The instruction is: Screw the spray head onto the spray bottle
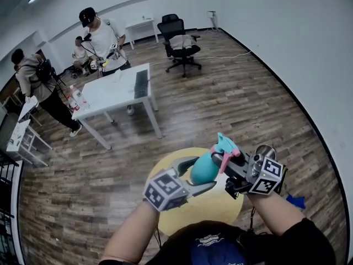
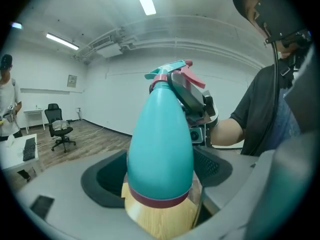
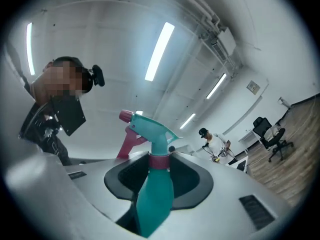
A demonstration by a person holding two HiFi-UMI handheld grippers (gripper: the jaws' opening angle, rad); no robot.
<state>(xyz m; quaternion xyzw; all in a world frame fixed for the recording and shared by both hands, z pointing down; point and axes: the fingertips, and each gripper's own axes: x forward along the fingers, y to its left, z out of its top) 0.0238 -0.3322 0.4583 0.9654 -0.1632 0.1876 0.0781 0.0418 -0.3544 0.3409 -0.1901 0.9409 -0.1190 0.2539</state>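
A teal spray bottle (image 1: pixel 203 169) (image 2: pixel 160 139) (image 3: pixel 152 204) is held tilted above a round yellow table (image 1: pixel 220 204). Its teal spray head (image 1: pixel 225 145) (image 2: pixel 167 73) (image 3: pixel 150 129), with a pink trigger and pink collar, sits on the neck. My left gripper (image 1: pixel 202 174) (image 2: pixel 160 184) comes in from the lower left and is shut on the bottle's body just above its pink base band. My right gripper (image 1: pixel 225 173) (image 3: pixel 159 169) comes in from the right, and its jaws close round the pink collar under the spray head.
A white table (image 1: pixel 118 90) with a keyboard stands behind, with people (image 1: pixel 102 37) working at it. A black office chair (image 1: pixel 179 46) is near the back wall. A white rack (image 1: pixel 22 137) stands at the left. Something blue (image 1: pixel 296 201) lies on the wood floor at right.
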